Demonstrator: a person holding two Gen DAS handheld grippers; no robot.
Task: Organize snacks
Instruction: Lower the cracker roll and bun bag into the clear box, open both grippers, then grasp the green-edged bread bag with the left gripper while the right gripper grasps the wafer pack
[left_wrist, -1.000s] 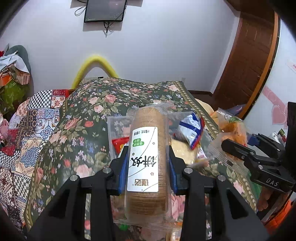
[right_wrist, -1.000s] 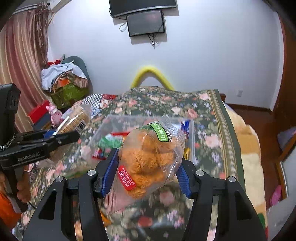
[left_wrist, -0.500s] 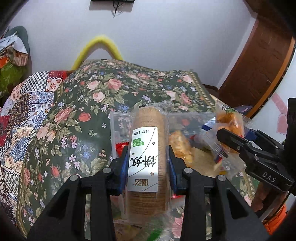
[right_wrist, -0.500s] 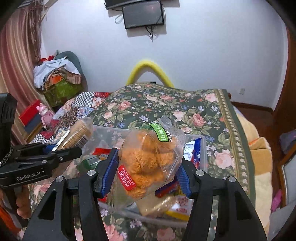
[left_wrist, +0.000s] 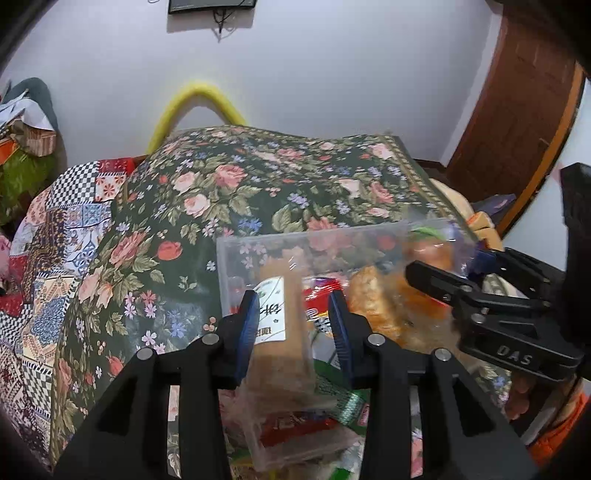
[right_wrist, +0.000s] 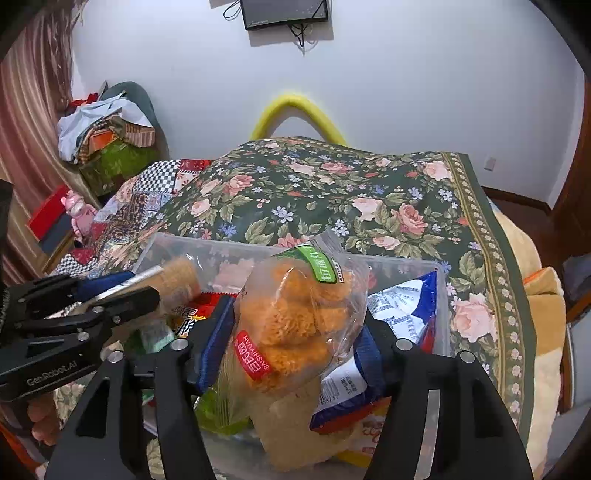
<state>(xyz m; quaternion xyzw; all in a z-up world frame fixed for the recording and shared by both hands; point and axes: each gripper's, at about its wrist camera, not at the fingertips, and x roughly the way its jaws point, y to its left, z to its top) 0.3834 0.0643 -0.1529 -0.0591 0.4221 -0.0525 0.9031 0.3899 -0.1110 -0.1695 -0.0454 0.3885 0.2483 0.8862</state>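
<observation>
A clear plastic bin (left_wrist: 236, 254) (right_wrist: 406, 266) sits on the floral bedspread and holds several snack packs. My left gripper (left_wrist: 293, 317) stands open over its left side; a cracker sleeve with a white label (left_wrist: 282, 332) lies tilted between the fingers, blurred, with a gap on its right. That gripper also shows in the right wrist view (right_wrist: 122, 299). My right gripper (right_wrist: 295, 343) is shut on a clear bag of orange puffy cakes (right_wrist: 295, 314) over the bin; it also shows in the left wrist view (left_wrist: 461, 288).
The bin holds a blue and white pack (right_wrist: 402, 314), red packs (left_wrist: 321, 295) and green packs (left_wrist: 343, 398). The floral bedspread (left_wrist: 258, 184) stretches beyond it. A patchwork quilt (left_wrist: 55, 240) lies left. A wooden door (left_wrist: 517, 110) stands right.
Both grippers have come down over the bin. The left gripper's fingers have spread and the cracker sleeve has slipped down and tilted. The right gripper still holds the orange bag.
</observation>
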